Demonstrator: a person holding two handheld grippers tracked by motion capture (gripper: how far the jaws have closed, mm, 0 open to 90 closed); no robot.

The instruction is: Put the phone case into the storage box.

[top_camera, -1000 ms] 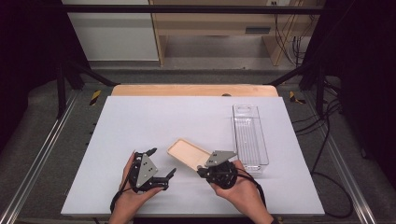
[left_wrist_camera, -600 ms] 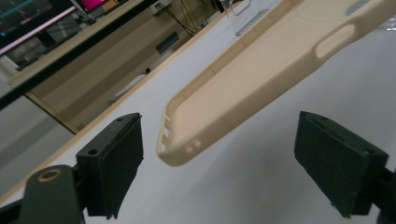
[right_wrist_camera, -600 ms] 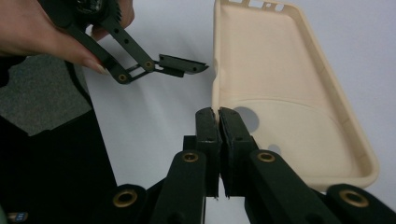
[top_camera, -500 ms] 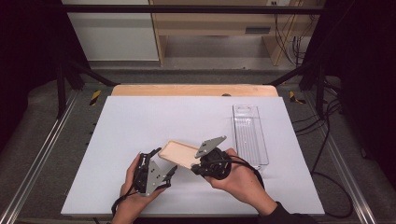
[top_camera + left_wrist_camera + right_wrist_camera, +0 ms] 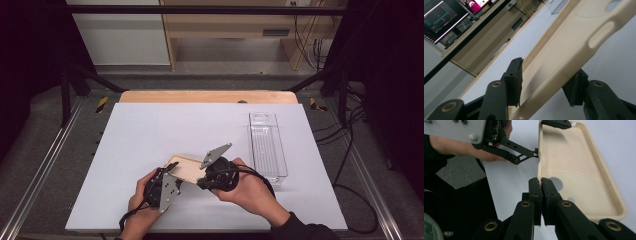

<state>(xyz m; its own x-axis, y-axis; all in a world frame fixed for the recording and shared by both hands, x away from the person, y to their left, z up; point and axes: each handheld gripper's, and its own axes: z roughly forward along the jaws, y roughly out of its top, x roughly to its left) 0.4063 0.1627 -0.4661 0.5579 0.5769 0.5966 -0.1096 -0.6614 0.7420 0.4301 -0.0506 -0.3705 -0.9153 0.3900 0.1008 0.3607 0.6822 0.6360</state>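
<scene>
Even overhead light falls on the white worktop (image 5: pixel 150 130), bright against dark surroundings; shadows are soft and faint. The high view is slightly soft. In the left gripper view the near case (image 5: pixel 564 50) blurs.

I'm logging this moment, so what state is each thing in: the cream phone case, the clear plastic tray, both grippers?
Cream soft phone case: lifted off the table, hollow side showing, empty.
Clear plastic oblong tray: upright on the white table, empty.
Right gripper: jaws shut on the case's side wall.
Left gripper: jaws have just been closing, astride the case's end, small gaps visible.
</scene>
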